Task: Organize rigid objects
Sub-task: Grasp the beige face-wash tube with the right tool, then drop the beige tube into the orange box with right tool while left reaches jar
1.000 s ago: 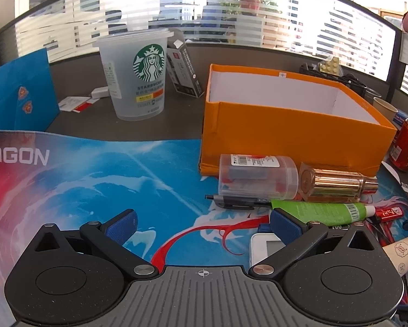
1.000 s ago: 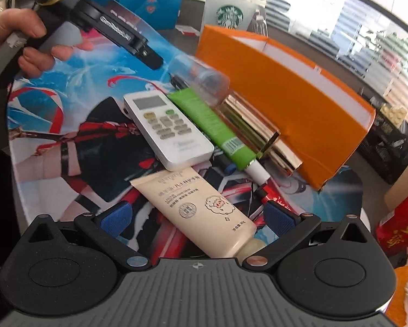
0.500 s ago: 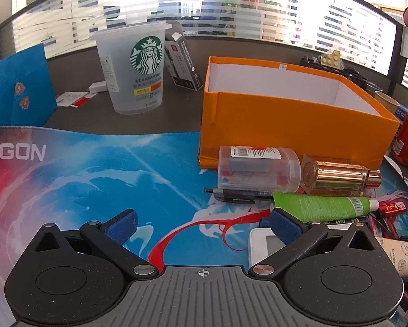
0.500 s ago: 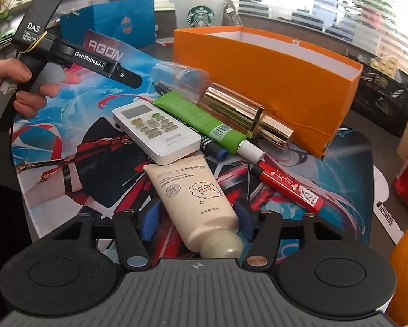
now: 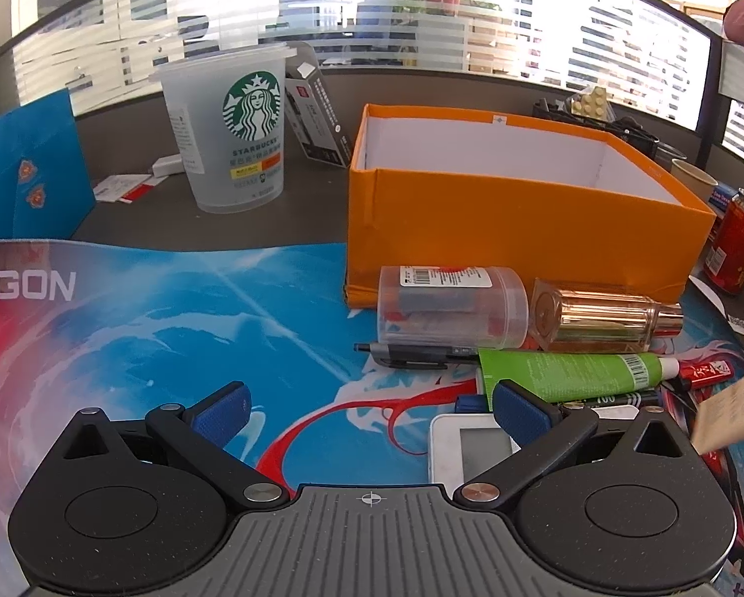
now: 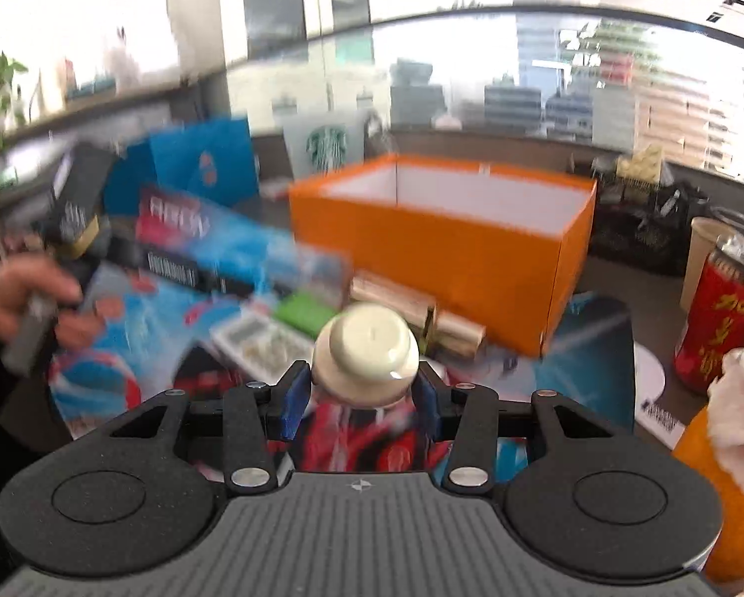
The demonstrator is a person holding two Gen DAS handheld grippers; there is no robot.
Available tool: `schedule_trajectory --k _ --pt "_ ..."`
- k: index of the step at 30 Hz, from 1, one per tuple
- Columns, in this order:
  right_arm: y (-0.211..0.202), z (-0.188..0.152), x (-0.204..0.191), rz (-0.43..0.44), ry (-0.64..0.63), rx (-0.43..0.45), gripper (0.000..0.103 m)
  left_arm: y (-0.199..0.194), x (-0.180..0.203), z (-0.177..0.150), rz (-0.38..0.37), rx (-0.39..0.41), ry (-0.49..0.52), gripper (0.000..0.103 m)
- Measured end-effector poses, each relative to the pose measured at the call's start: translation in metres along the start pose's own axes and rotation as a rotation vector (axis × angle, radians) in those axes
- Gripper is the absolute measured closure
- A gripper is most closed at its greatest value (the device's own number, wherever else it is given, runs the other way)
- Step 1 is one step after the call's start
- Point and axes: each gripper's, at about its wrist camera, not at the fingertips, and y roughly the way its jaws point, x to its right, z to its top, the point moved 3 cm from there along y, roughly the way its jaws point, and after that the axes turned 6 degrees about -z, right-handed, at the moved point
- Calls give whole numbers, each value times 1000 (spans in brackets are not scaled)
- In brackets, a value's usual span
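My right gripper is shut on a cream tube, cap end toward the camera, lifted off the mat; the tube's tail shows in the left wrist view. The open orange box stands ahead, also in the left wrist view. In front of it lie a clear canister, a gold bottle, a pen, a green tube and a white remote. My left gripper is open and empty, low over the mat beside the remote.
A Starbucks cup and a small dark carton stand behind the mat. A blue folder is at far left. A red can and an orange bottle stand at right. The right view is motion-blurred.
My right gripper closed on the cream tube and lifted it off the mat, swinging up toward the orange box. The left gripper stayed open and barely moved.
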Motion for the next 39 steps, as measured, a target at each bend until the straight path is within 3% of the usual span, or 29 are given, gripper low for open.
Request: schedule_trajectory --k 9,17,22,27,34,39 --pt "3 30 25 -1 223 149 61 -2 -8 1 6 11 -11 0" --pt "45 99 48 47 459 223 61 -5 -14 3 22 32 -8 0" --pt "107 136 69 -15 578 78 61 -9 -30 3 41 45 -17 0" --pt "177 140 88 -58 691 -97 61 -7 -51 4 83 56 -39 0" --pt "244 127 82 -90 756 -268 61 5 -78 6 142 41 -41 0" --pt "272 116 83 -71 870 -386 61 12 -87 10 140 48 -20 0"
